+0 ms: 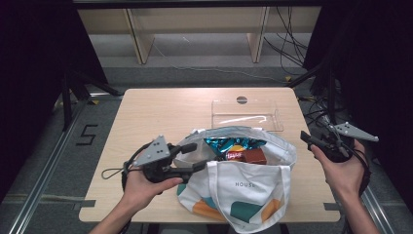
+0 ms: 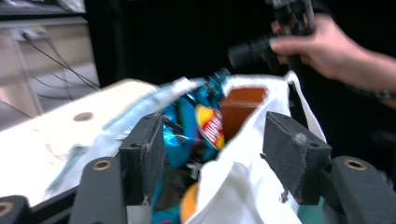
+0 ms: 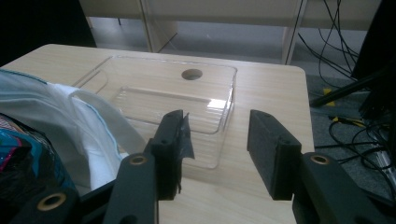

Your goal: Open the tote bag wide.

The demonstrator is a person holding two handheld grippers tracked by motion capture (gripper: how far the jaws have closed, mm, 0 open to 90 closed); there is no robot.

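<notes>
White canvas tote bag [image 1: 243, 187] with teal and orange patches and dark lettering lies on the light wooden desk [image 1: 156, 112], at the middle of the near edge, mouth open toward the far side and a bit of the bottom hanging over the near edge. Inside we see a crinkled teal snack packet [image 1: 234, 145] with a red-and-yellow logo, and just right of it a brown rectangular box [image 1: 254, 156]; both sit in the mouth, touching each other. One white handle loop drapes down the front panel.

Our left gripper [image 1: 192, 157] is at the bag's left rim, held level by our left hand [image 1: 146, 187], grey three-cornered plate on top. In the left gripper view its jaws stand apart, not clamped: white fabric of the rim runs up between them, but we can't see a pad pressing on it. The teal packet and brown box show just past the jaws.

Our right gripper [image 1: 308, 138] is off the desk's right edge, well apart from the bag, held in our right hand [image 1: 343, 168]. In the right gripper view its jaws [image 3: 219, 154] are parted with nothing between them, only bare desk below.

Clear plastic rectangular tray [image 1: 246, 116] sits beyond the bag, toward the far right corner, near the bag's far rim. A round cable hole [image 1: 241, 100] sits in the desk at the tray's far side.
</notes>
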